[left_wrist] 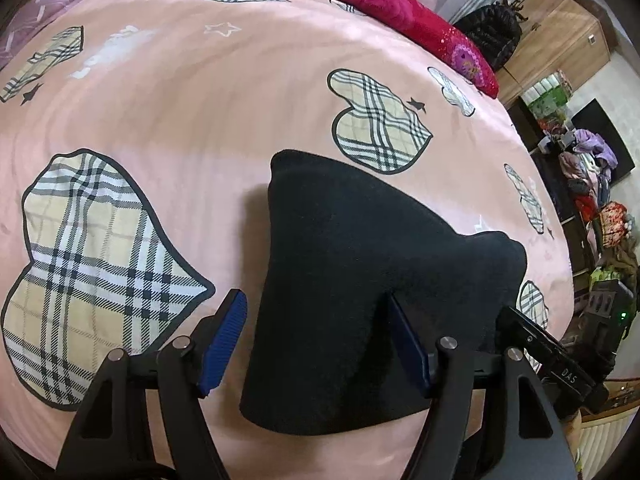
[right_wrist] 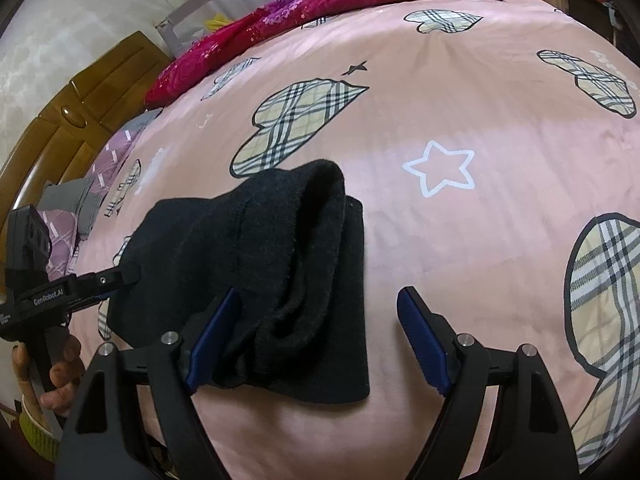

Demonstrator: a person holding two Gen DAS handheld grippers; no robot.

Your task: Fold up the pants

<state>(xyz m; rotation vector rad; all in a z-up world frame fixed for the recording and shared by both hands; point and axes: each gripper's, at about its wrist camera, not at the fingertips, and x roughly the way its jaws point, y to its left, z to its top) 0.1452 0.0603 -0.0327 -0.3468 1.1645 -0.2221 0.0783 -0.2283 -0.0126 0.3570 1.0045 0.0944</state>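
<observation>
**A:** Black knit pants [left_wrist: 340, 280], one item, folded into a thick bundle. Location?

**B:** On the pink bedsheet [left_wrist: 192, 92], printed with plaid hearts and white stars. The bundle lies near the close edge of the bed, with a raised fold at its top.

**A:** Left gripper [left_wrist: 316, 344], condition?

**B:** Jaws spread wide, blue pads showing. The bundle sits between them; the fabric lies against the right-hand pad, while the left-hand pad stands clear of it over bare sheet. No clamp on the cloth.

**A:** Right gripper [right_wrist: 316, 340]?

**B:** Also spread wide. Its left-hand pad touches the rolled edge of the pants [right_wrist: 280, 264]; the other pad hangs apart over plain sheet. Nothing is pinched.

**A:** Other entries?

**B:** Red sequinned blanket [right_wrist: 320, 4], bunched along the far side of the bed. Wooden headboard [right_wrist: 80, 112] at the left of the right wrist view. A hand [right_wrist: 56, 372] grips the left tool's handle [right_wrist: 32, 336] there, low at the frame's edge. Black puffer jacket [left_wrist: 490, 34] and a heap of mixed clothes [left_wrist: 592, 184], both beyond the bed in the left wrist view.
</observation>
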